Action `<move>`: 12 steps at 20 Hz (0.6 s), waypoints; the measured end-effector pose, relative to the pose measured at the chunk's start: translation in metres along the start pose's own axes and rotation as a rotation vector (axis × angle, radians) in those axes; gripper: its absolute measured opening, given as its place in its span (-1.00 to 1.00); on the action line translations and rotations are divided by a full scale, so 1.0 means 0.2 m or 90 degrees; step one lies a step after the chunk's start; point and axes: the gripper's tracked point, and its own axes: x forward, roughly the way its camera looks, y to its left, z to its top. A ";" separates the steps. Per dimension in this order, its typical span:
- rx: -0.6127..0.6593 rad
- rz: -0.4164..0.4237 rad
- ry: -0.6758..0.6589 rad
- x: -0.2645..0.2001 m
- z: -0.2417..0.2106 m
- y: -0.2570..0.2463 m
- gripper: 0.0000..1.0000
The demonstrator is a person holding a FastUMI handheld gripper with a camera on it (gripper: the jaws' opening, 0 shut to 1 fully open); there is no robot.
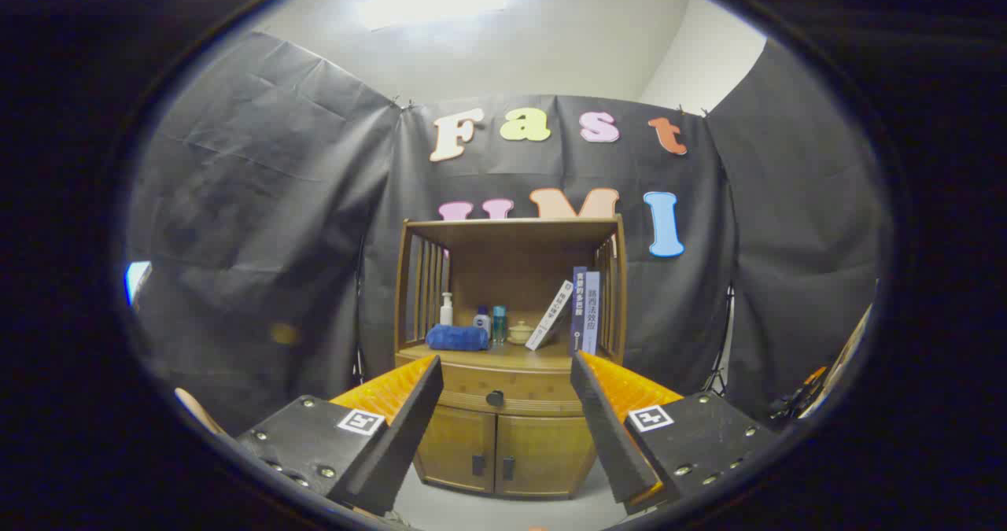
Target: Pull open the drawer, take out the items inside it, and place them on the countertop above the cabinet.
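A wooden cabinet [507,405] stands ahead against the booth's wall. Its drawer [472,385] is closed, with a round dark knob [495,398] at its middle. The knob lies between my fingers but well beyond them. My gripper [505,374] is open with nothing between its fingers [409,417]. The countertop [503,355] above the drawer carries a rolled blue towel [457,337], a white pump bottle [447,309], small bottles [491,322], a small lidded pot [519,332] and books [584,311]. What is in the drawer is hidden.
Two lower doors [503,452] with dark handles sit under the drawer. A slatted shelf frame [511,232] rises over the countertop. Pale floor [503,511] lies before the cabinet. Some gear [810,389] stands at the right of the booth.
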 end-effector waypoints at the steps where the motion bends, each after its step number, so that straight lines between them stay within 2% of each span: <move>1: -0.005 0.002 0.002 0.00 -0.01 0.01 0.94; 4: -0.015 0.012 0.012 0.00 -0.04 0.04 0.94; 12: -0.009 -0.007 0.001 0.00 -0.02 0.00 0.94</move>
